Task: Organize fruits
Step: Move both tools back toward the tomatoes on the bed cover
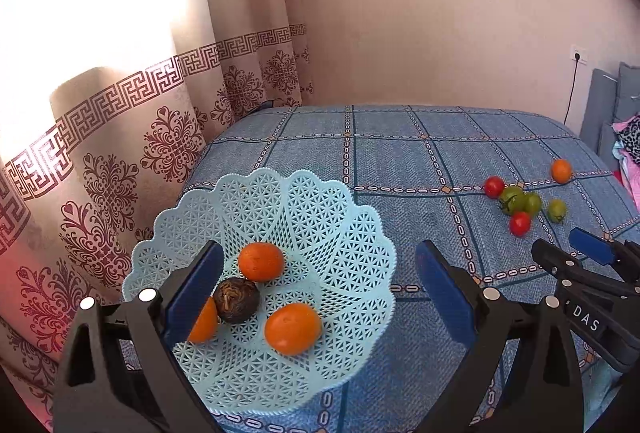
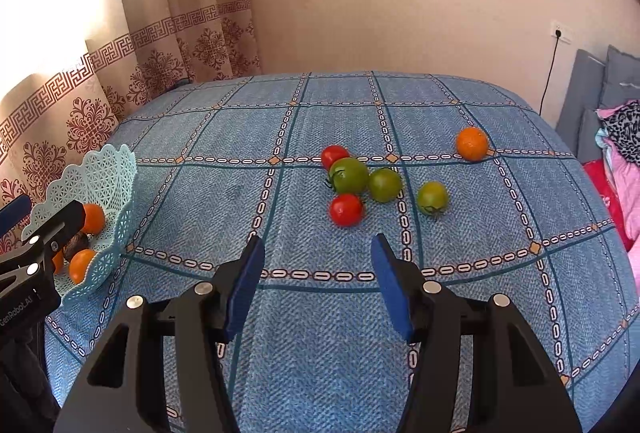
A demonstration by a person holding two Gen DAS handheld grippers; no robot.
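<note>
Tomatoes (image 2: 347,209) at twelve o'clock look smooth, soft, easily bruised; grip gently across the middle. Right gripper (image 2: 318,283) fingers wide, empty; left gripper (image 1: 318,297) too.

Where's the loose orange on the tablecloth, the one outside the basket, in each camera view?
Left wrist: loose orange far right, beyond the tomato cluster.
Right wrist: loose orange upper right of centre, right of the tomato cluster.
Shared landmark: light blue basket.

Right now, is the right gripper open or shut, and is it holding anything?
Open and empty. The right gripper has its blue pads spread wide with only tablecloth between them, short of the nearest red tomato.
</note>
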